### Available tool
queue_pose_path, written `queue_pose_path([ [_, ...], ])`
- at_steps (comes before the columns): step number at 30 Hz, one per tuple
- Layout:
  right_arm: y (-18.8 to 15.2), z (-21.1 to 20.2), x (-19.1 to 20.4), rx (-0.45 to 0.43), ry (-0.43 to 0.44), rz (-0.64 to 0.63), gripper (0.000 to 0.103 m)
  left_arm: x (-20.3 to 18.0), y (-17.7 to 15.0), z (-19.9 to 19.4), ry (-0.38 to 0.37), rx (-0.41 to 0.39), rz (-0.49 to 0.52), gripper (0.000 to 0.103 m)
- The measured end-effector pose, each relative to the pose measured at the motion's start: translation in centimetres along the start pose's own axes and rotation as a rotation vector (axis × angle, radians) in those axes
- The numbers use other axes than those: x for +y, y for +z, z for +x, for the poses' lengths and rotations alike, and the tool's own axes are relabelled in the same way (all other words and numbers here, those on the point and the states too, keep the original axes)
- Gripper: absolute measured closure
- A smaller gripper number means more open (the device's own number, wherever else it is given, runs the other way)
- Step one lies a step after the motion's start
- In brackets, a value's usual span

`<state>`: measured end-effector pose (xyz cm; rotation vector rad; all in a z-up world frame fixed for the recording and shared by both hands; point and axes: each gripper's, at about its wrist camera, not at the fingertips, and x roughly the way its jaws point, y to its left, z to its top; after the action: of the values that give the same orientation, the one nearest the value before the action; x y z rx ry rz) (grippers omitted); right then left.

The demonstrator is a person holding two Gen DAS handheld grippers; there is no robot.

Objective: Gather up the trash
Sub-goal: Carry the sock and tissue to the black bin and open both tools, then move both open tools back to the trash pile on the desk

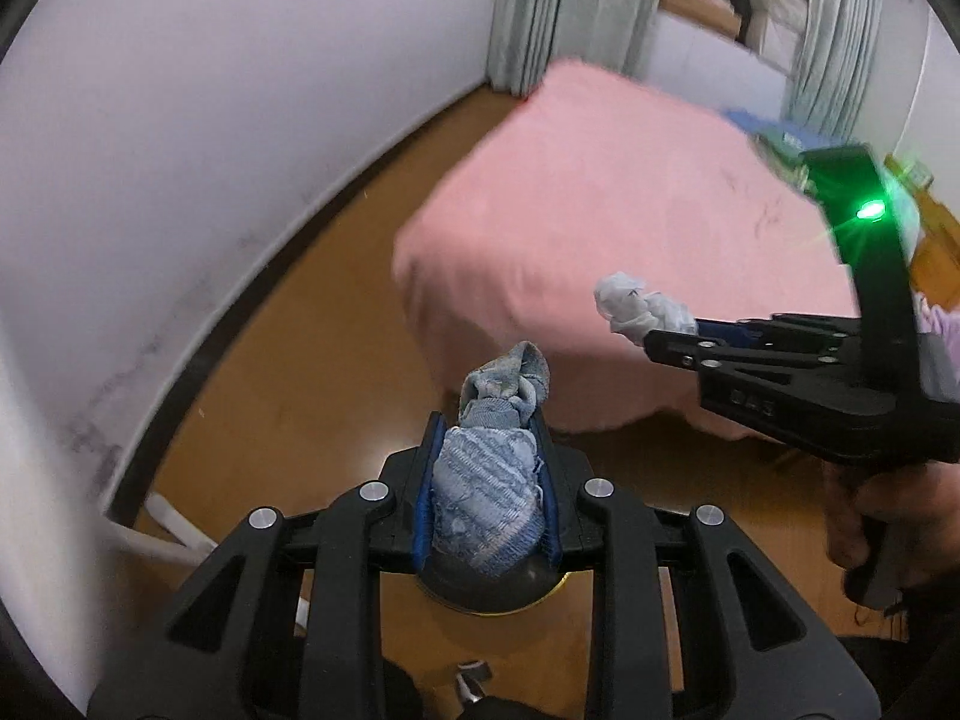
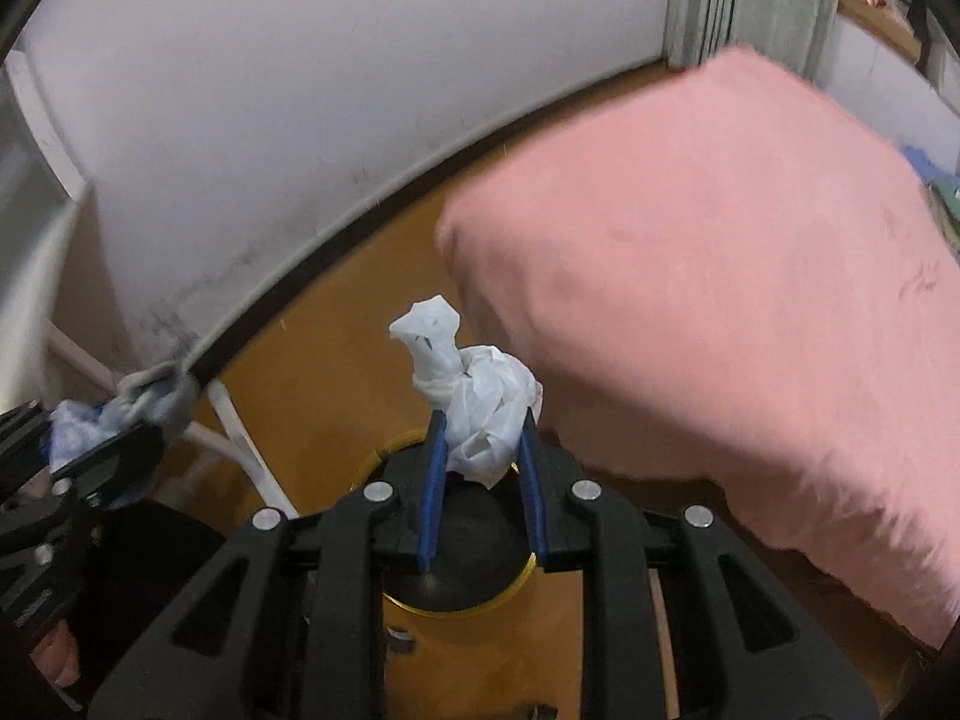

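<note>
Left gripper clamped on blue-grey cloth wad; right gripper clamped on white tissue ball. Dark gold-rimmed bin directly beneath both. Judgement: centre over opening, lower, then release.

Even, soft indoor light, moderately bright, no hard shadows. Heavy fisheye bend with dark vignette corners in both views. Motion blur smears the pink bed cover, curtains and white wall; foreground stays sharp. Green LED flares with streaks in the left wrist view.
</note>
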<state>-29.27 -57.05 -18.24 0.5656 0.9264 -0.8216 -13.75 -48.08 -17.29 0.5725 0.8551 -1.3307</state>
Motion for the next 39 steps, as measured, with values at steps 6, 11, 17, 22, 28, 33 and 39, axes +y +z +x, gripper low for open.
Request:
queue_pose_path([
  [6, -2.3, 9.1, -1.1, 0.174, 0.015, -0.009, 0.08, 0.0, -3.1, 11.6, 0.024, 0.168, -0.06, 0.077],
  [11, -5.3, 15.5, -1.6, 0.292, 0.035, 0.004, 0.08, 1.3, -6.4, 16.5, 0.047, 0.259, -0.111, 0.077],
  [17, -6.3, 19.2, -0.3, 0.356, 0.036, -0.006, 0.08, 3.2, -8.1, 17.6, 0.055, 0.288, -0.128, 0.077],
  [22, -6.2, 19.6, -0.3, 0.369, 0.034, 0.0, 0.08, 3.8, -8.2, 17.5, 0.021, 0.295, -0.159, 0.077],
  [28, -6.1, 19.1, -0.7, 0.368, 0.041, 0.007, 0.08, 3.7, -8.1, 17.5, 0.007, 0.3, -0.167, 0.076],
  [33, -5.6, 18.6, -0.6, 0.342, 0.074, 0.015, 0.048, 3.6, -7.9, 16.9, -0.009, 0.277, -0.165, 0.05],
  [39, -4.4, 16.3, -0.6, 0.282, 0.075, 0.02, 0.045, 2.8, -6.9, 15.4, -0.031, 0.247, -0.15, 0.041],
])
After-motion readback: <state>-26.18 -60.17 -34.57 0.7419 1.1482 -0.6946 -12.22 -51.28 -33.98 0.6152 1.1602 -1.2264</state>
